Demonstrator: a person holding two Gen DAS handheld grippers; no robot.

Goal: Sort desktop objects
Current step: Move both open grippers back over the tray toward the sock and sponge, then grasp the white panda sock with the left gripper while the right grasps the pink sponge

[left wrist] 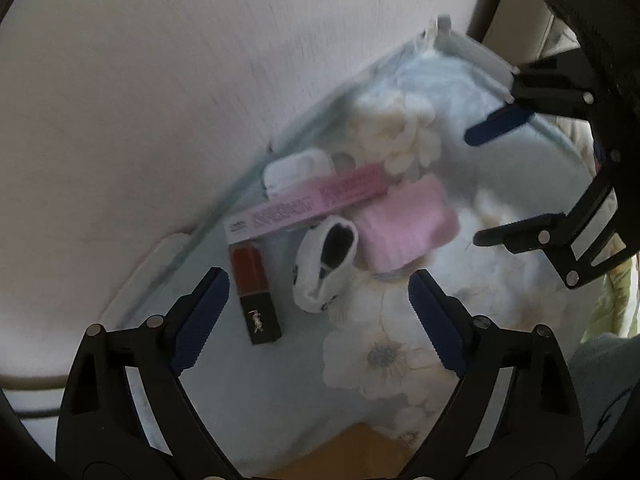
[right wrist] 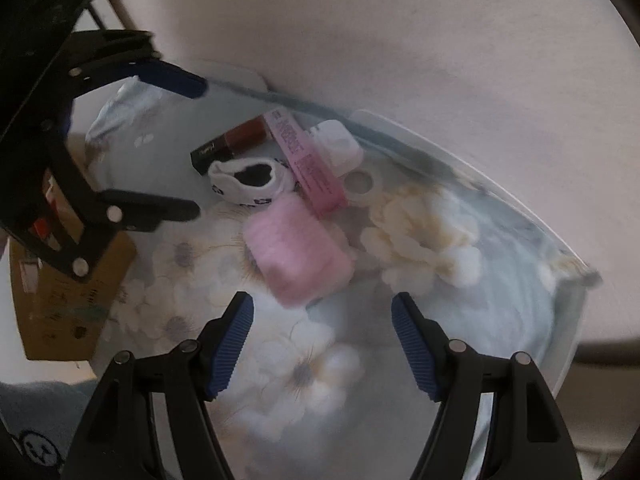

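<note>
So both grippers were pointed down at the pale blue cloth with white flower print [left wrist: 384, 356], spread over a white table [left wrist: 132, 296] by a plain wall.

The left gripper [left wrist: 318, 312] had its 2 blue-padded jaws wide apart with nothing between the pads, just hovering near the pile. The right gripper [right wrist: 322, 344] also had its jaws apart and empty, over bare cloth just below the pink sock.

The stuff to sort was bunched together near the wall edge of the cloth:
- a long pink cardboard box with print [left wrist: 308, 202], lying flat
- a dark red lip gloss tube with a black gold-logo cap [left wrist: 256, 292], one end touching the pink box
- a small white sock with dark patches [left wrist: 326, 266], opening facing up, right beside the tube
- a fuzzy pink rolled sock [left wrist: 404, 228], touching the white one
- a small white plastic case [left wrist: 296, 170], partly behind the pink box

A brown cardboard box [right wrist: 68, 300] sat off at the cloth's edge. Everything was a bit blurry, honestly.
</note>
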